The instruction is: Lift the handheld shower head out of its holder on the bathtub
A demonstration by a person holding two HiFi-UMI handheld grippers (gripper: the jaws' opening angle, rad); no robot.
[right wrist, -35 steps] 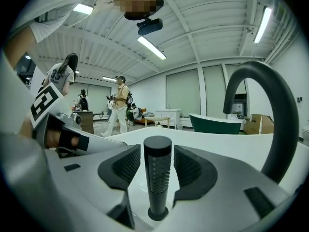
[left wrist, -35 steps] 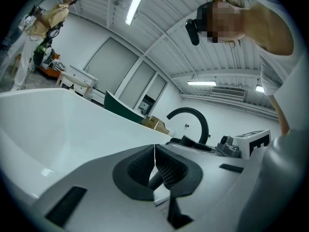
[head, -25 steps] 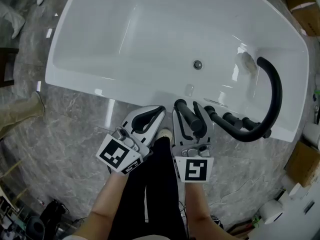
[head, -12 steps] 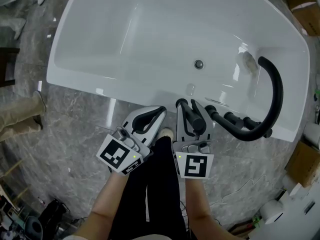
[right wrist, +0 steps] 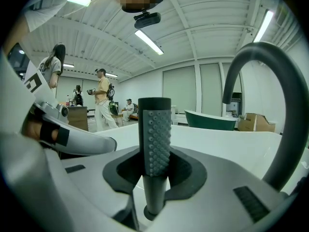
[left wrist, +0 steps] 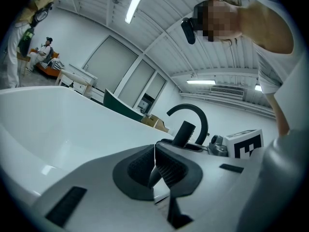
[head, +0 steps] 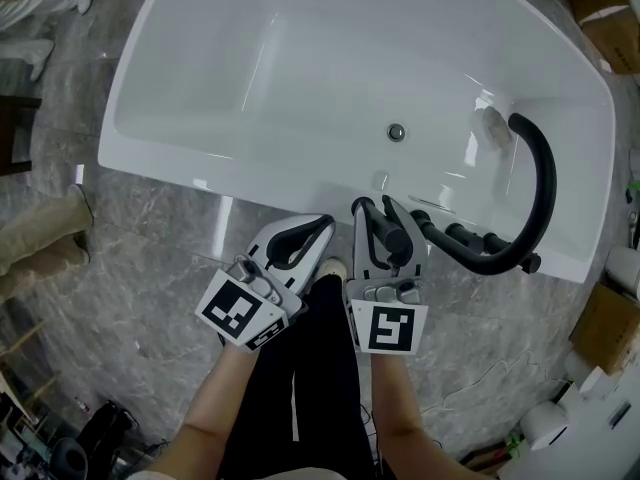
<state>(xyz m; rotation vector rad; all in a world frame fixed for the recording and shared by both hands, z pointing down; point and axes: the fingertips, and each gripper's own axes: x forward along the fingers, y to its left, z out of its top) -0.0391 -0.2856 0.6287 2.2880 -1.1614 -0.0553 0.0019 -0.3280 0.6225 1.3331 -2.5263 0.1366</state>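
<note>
We find the shower head [right wrist: 154,139] upright on the bathtub [head: 250,183] rim, just below centre of the head view, pinched at its studded face by the right gripper [head: 383,230] fingers, the left gripper [head: 298,240] fingers pressed together and empty; we judge it rigid, light and slick, best held on the studs.

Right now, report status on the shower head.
Left gripper shut, empty. Right gripper shut on handheld shower head, upright in its holder, not yet lifted. Black faucet spout arches alongside, apart.
</note>
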